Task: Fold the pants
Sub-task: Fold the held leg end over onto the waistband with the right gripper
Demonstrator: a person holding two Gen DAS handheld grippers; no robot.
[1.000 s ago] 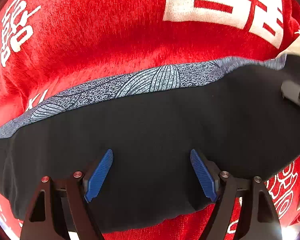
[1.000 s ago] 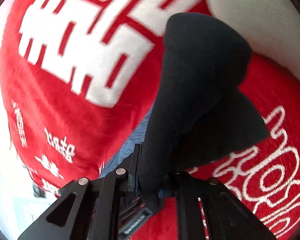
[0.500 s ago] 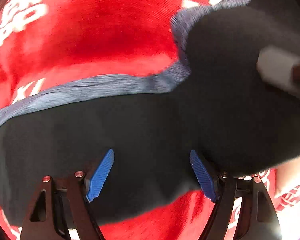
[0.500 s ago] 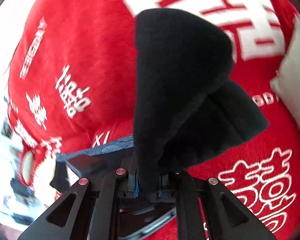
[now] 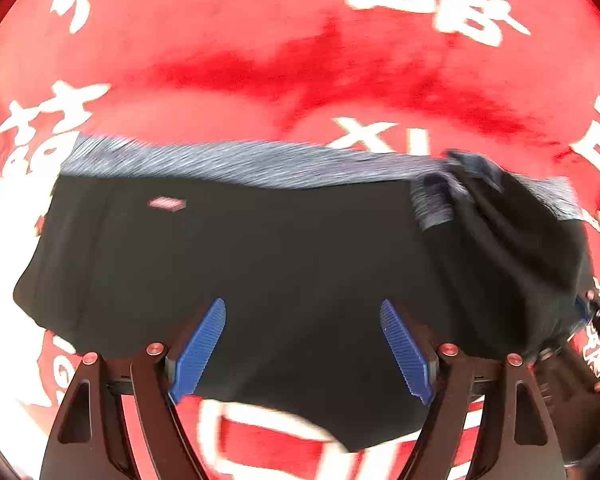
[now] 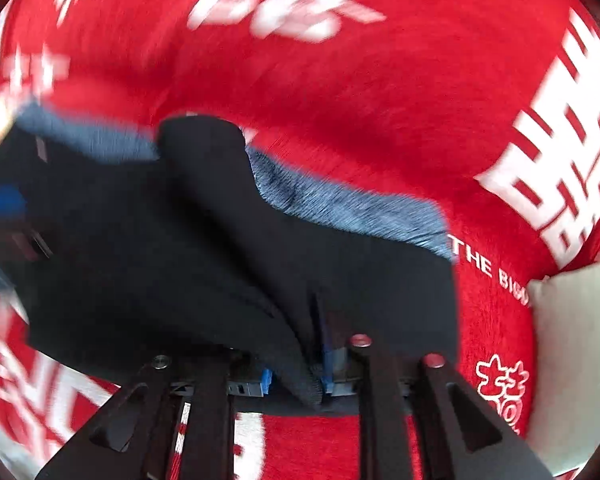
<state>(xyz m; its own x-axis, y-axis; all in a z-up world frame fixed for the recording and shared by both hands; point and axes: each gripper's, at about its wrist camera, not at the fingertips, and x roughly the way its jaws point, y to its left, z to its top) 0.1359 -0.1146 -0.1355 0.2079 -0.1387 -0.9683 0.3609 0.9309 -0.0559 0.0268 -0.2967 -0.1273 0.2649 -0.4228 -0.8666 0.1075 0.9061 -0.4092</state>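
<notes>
Black pants (image 5: 268, 256) with a blue-grey patterned band (image 5: 236, 162) along the far edge lie on a red blanket. My left gripper (image 5: 302, 344) is open and empty, its blue pads (image 5: 198, 348) just above the near part of the fabric. My right gripper (image 6: 294, 372) is shut on a fold of the pants (image 6: 236, 216) and holds it low over the rest of the garment. The right gripper also shows in the left wrist view (image 5: 592, 320) at the pants' right end.
The red blanket (image 5: 300, 60) with white characters covers the whole surface. A pale cushion (image 6: 576, 344) lies at the right edge of the right wrist view.
My right gripper has swung the held fold down from high in the air onto the pants' right end. The left gripper has drawn back, so more of the pants shows.
</notes>
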